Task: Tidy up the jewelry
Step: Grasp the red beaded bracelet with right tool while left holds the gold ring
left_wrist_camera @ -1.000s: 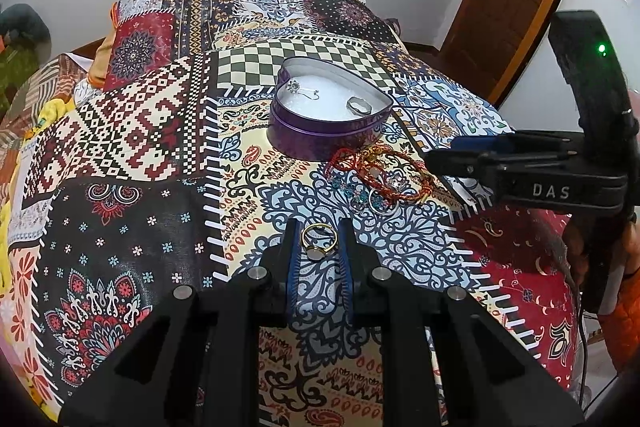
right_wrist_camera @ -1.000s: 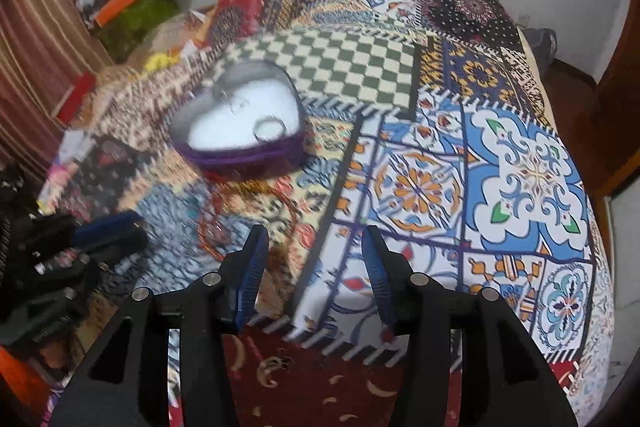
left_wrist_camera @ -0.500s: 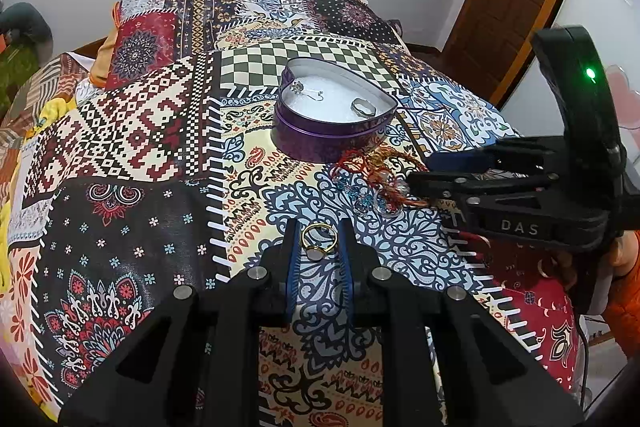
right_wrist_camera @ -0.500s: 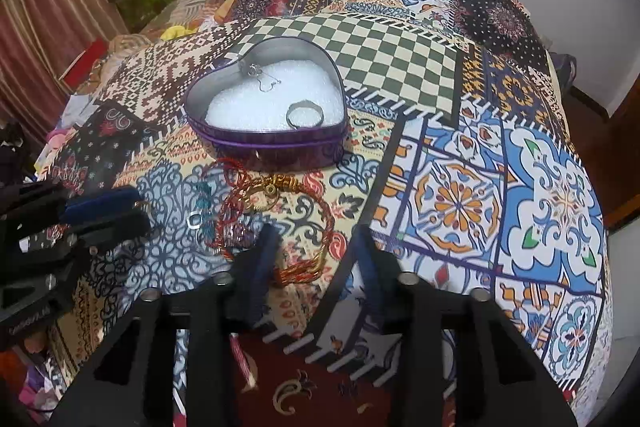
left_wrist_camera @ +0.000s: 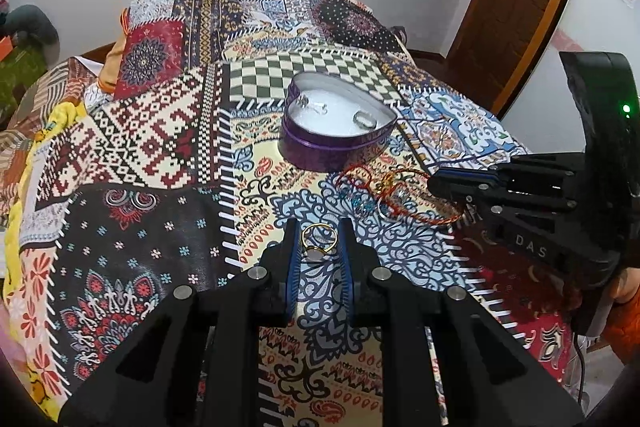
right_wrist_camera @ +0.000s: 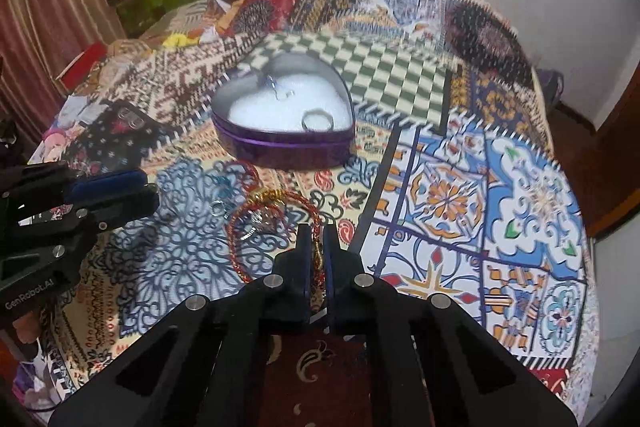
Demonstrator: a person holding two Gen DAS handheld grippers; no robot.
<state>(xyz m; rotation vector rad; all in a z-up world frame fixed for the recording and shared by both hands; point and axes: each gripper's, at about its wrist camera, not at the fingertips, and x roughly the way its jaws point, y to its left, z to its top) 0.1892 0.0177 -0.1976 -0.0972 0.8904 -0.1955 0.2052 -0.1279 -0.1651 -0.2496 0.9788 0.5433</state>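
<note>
Gold wire ring (left_wrist_camera: 318,242) sits pinched between the narrow blue pads of the left gripper (left_wrist_camera: 319,247), above a patchwork bedspread (left_wrist_camera: 132,155). Nearby, the right gripper (right_wrist_camera: 316,247), its jaws just closed, clamps a twisted red-and-gold cord bangle (right_wrist_camera: 276,211) lying on the bed. Beyond stands a purple heart-shaped tin (left_wrist_camera: 332,139), white-lined, holding a silver ring (left_wrist_camera: 365,119).

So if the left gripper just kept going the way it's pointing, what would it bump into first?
Probably the patterned bedspread just past its tips: the left gripper, holding a gold ring, points down at it. The purple heart-shaped tin lies further on.
</note>
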